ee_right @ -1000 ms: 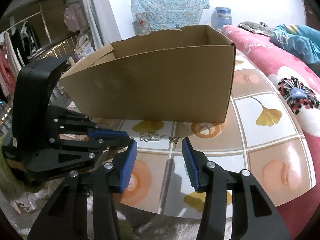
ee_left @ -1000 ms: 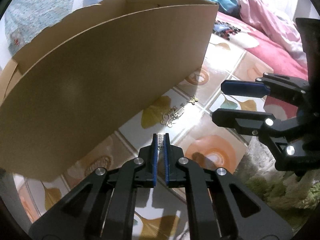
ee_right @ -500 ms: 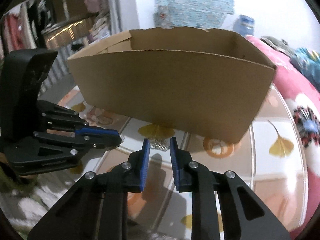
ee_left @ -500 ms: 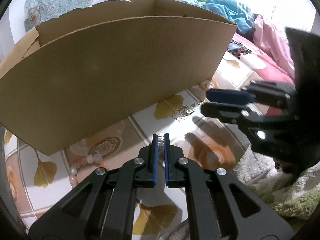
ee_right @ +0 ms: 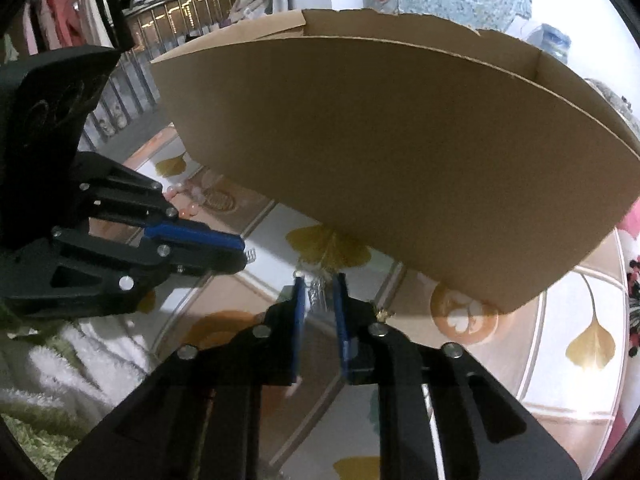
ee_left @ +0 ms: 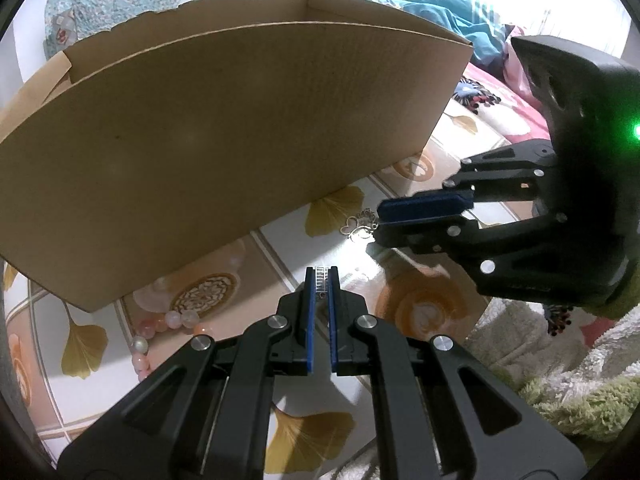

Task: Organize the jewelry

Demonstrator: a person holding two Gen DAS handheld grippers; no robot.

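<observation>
No writing or brand can be read anywhere in either view. The left gripper (ee_left: 321,280), at lower centre of the left wrist view, is clamped narrow on a small silver ladder-patterned strip (ee_left: 321,278) that stands upright between its blue pads. The right gripper (ee_right: 319,290) has just been closing and now pinches a silver filigree ornament (ee_left: 359,226) lying on the leaf-patterned worktop (ee_left: 420,308), just below the front wall of a plain brown cardboard box (ee_left: 224,132). The left wrist view alone shows the ornament's curled butterfly-like end poking out left of the right gripper's blue pad, and a string of pale pink beads (ee_left: 168,320) at lower left under the box's corner. The right wrist view alone shows a tiny gold charm (ee_right: 382,313) beside its right finger.
</observation>
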